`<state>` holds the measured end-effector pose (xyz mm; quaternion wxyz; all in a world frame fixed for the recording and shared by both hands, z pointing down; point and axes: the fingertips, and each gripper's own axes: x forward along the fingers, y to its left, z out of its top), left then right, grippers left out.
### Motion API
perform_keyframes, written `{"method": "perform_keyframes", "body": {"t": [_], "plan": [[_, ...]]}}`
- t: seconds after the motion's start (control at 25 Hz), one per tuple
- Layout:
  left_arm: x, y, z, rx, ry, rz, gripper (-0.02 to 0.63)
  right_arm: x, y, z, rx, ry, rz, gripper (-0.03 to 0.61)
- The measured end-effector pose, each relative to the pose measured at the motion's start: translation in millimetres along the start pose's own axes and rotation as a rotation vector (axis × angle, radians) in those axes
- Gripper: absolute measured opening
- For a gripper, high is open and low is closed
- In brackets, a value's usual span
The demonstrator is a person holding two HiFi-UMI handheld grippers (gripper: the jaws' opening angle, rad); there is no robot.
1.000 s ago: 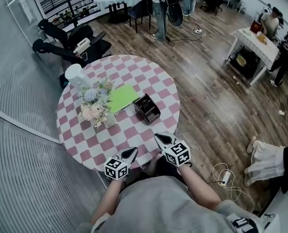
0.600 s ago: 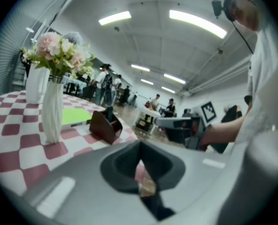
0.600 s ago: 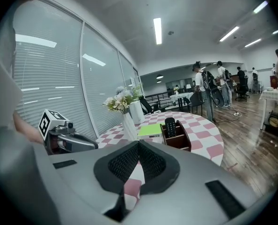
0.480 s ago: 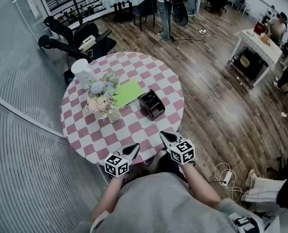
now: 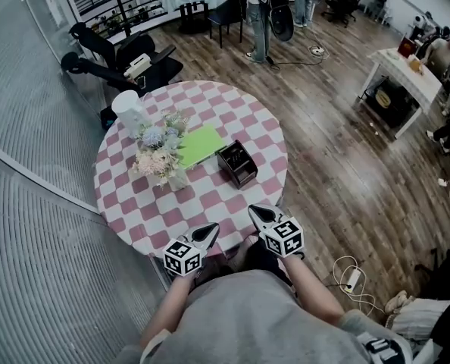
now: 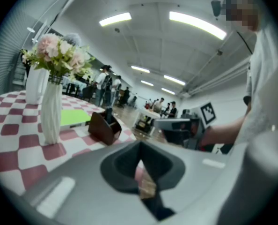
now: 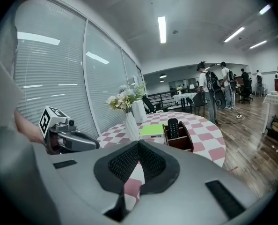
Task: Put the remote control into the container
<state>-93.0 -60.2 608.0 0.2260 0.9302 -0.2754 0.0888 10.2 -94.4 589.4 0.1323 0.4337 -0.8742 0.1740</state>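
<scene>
Over the last second little had changed: my left gripper (image 5: 208,232) and right gripper (image 5: 257,214) stayed pressed together, empty, at the near edge of the round pink-and-white checked desk (image 5: 158,212). The black remote control (image 7: 173,127) already stood in the dark brown open-topped container (image 7: 183,143), so the task looked done. No writing seemed legible at this distance.

Head view looks steeply down on table (image 5: 153,212); both gripper views sit low at its edge facing across, all 3 share the vase (image 5: 176,180)
</scene>
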Motion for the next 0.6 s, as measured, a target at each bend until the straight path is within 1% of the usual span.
{"method": "perform_keyframes", "body": {"t": [0.6], "plan": [[0.4, 3.0, -1.5, 0.002, 0.009, -0.002, 0.000, 1.1, 0.1, -5.4, 0.010, 0.009, -0.004, 0.017]]}}
